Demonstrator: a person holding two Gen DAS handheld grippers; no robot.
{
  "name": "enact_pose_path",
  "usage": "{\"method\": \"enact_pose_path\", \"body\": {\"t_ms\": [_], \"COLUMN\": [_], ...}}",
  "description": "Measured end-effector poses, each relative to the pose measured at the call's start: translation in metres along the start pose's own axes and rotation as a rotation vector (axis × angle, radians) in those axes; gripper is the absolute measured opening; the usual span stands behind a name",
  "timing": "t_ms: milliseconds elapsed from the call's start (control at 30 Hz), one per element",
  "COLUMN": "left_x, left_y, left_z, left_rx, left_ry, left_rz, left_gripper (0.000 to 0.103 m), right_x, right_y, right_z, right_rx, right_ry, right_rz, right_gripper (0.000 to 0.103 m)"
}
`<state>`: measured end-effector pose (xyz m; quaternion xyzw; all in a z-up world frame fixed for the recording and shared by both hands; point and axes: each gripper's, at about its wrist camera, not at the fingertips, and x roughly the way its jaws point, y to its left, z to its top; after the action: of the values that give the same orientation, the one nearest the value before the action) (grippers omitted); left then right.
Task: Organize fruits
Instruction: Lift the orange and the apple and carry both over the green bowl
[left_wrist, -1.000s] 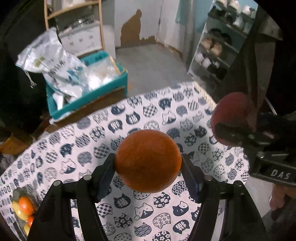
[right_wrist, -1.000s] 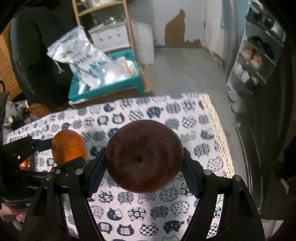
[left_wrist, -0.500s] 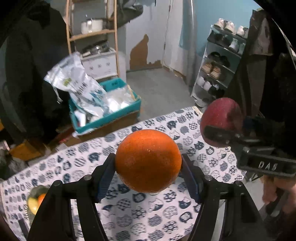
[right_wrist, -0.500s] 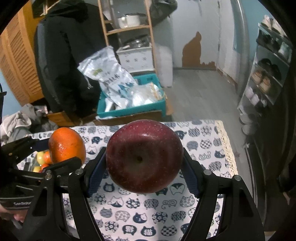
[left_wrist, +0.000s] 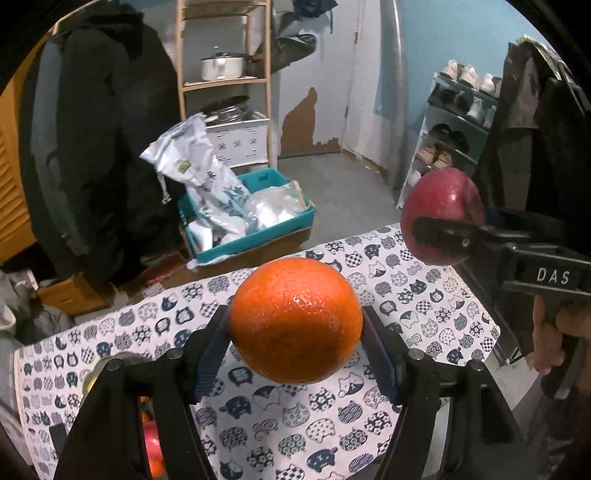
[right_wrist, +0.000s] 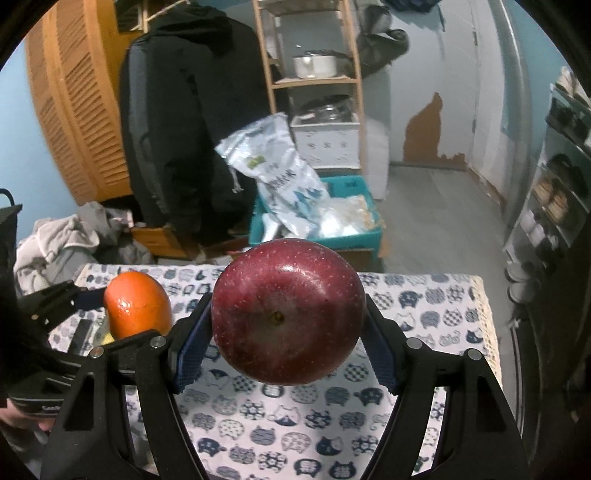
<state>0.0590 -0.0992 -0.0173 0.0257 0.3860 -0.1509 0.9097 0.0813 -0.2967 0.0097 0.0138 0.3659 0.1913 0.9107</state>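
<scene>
We see the orange pinched between the blue pads of the left gripper, held in the air above the surface, which is covered with a cat-print cloth. The red apple sits the same way in the right gripper, clamped on both sides with its dimpled end turned toward the camera, also clear of the cloth. From the left wrist view the apple appears to the right of the orange and a little higher, with a hand around the black handle of its gripper; from the right wrist view the orange shows at the left, near the apple but apart from it. Low at the left edge of the surface, partly hidden behind the left gripper's finger, we make out a bowl with more fruit in it, red and orange; we cannot tell how many pieces. Beyond the far edge of the surface stands a teal crate holding plastic bags, a large silver bag leaning in it. Behind that are a wooden shelf with a white pot, a dark coat hanging at the left, and a shoe rack at the right.
</scene>
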Motion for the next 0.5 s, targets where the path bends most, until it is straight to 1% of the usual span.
{"method": "enact_pose_path", "body": {"t_ms": [167,500], "left_x": [-0.016,-0.038], "left_y": [0.019,0.062], "left_z": [-0.009,-0.03], "left_rx": [-0.016,-0.079], "left_ry": [-0.017,-0.021], "left_rz": [0.016,0.041], "left_gripper": [0.071,0.071], "right_x": [0.005,0.027], "right_y": [0.029,0.083], "right_z": [0.007,0.014], "right_rx": [-0.034,-0.098], "right_ry": [-0.002,0.02], "right_rz": [0.033,0.11], "right_gripper": [0.075,0.075]}}
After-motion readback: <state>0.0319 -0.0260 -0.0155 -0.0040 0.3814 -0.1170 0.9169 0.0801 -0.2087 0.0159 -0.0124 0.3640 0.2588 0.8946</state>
